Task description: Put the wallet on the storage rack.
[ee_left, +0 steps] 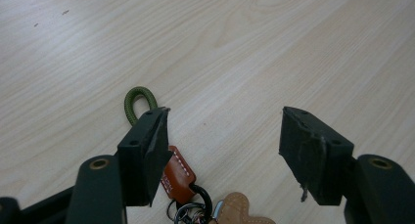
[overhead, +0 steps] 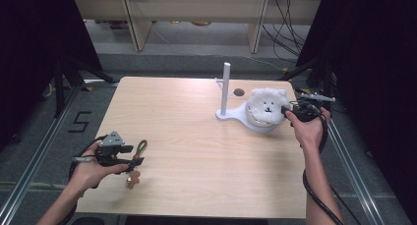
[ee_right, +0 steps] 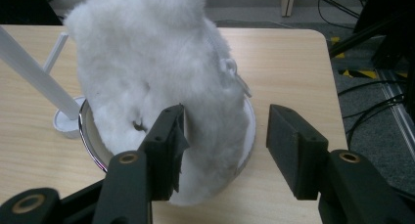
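A white fluffy bear-face pouch (overhead: 265, 106) sits in a round metal-rimmed dish (ee_right: 90, 141) on a white stand (overhead: 236, 118) with an upright post (overhead: 226, 87). My right gripper (overhead: 287, 109) is at the pouch's right side, open; in the right gripper view (ee_right: 226, 114) the pouch's (ee_right: 156, 62) edge lies between the jaws with a gap to the right pad. Near the table's front left, my left gripper (overhead: 135, 155) hangs open (ee_left: 226, 119) over a keychain (overhead: 133, 178) with a green cord loop (ee_left: 138, 99), a brown leather tag (ee_left: 177, 177) and a tan tag (ee_left: 240, 209).
A small dark round hole (overhead: 239, 92) marks the table behind the stand. Bare wood lies between the two hands. Black frame legs and cables stand beyond the table's far corners, and metal rails run along both sides.
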{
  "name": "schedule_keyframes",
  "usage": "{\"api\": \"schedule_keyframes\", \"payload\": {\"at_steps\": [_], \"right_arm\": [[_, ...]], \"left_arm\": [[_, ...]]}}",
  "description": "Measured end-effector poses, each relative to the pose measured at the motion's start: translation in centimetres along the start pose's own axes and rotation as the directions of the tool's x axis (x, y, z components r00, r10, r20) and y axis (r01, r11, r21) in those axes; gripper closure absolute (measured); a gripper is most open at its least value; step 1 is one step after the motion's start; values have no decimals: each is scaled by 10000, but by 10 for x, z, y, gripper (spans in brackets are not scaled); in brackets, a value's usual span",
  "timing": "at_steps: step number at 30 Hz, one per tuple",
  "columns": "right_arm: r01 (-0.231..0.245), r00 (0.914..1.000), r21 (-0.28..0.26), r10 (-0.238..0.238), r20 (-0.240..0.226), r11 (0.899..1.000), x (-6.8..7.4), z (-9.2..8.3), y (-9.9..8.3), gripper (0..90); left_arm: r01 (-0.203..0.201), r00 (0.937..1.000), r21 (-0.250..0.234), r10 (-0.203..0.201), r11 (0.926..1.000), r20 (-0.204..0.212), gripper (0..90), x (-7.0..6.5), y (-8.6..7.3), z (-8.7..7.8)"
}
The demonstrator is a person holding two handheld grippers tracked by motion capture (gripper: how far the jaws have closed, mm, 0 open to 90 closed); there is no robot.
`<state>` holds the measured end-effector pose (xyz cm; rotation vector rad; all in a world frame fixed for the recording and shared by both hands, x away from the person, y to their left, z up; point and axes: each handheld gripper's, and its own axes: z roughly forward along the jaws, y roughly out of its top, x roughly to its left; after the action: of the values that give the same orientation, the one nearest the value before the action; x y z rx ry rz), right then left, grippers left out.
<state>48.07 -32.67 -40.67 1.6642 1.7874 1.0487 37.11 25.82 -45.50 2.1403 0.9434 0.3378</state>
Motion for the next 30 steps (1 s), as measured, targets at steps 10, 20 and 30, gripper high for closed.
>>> {"api": "schedule_keyframes", "payload": {"at_steps": [10,20,30], "right_arm": [[490,9987,-272,-487,124,9984,-2,-14,-8,436],[249,9996,32,-249,136,9997,7,-31,-26,437],[-258,9996,-106,258,-63,9996,17,-42,-45,435]], "left_arm": [[64,10000,117,-63,9999,-60,349,1,0,-1],[378,9991,22,-378,9993,-216,353,6,1,-2],[524,9981,0,-523,9986,-335,352,6,-3,-3]]}}
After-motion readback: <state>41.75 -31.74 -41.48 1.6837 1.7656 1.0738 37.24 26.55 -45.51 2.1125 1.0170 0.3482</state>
